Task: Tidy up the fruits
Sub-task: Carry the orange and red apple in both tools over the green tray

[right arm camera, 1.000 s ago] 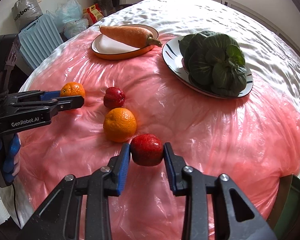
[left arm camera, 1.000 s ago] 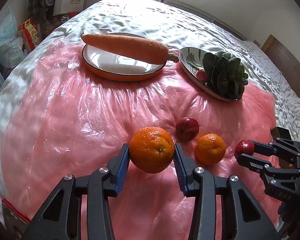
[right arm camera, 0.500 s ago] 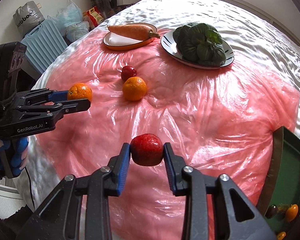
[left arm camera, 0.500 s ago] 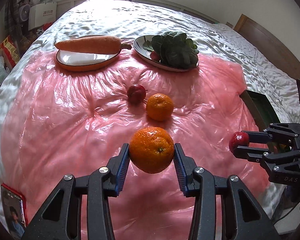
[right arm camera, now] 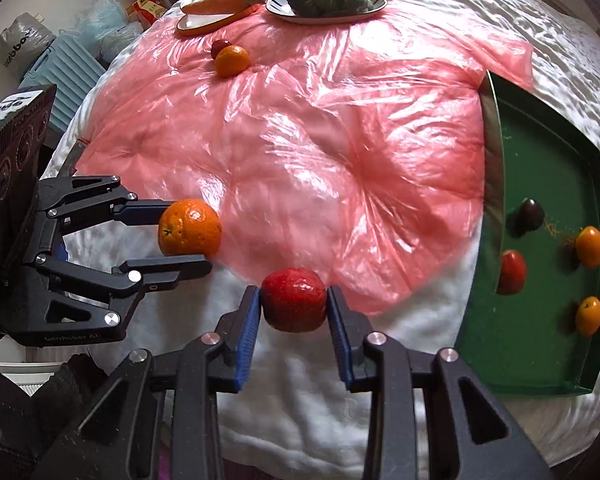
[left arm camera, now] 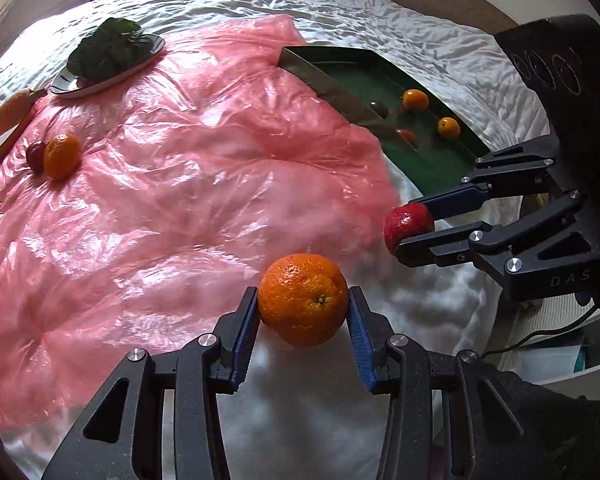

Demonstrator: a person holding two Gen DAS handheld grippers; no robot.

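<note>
While four fruits sit in one tray, two oranges, two red fruits.

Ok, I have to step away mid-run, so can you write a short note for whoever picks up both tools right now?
Left tool: shut on an orange, held in the air.
Right tool: shut on a red fruit, also lifted, near the green tray.
Done: four fruits lie in the tray, two orange, one red, one dark.
Left: put both held fruits in the tray, then fetch the orange and small red fruit on the pink sheet by the carrot plate.
</note>
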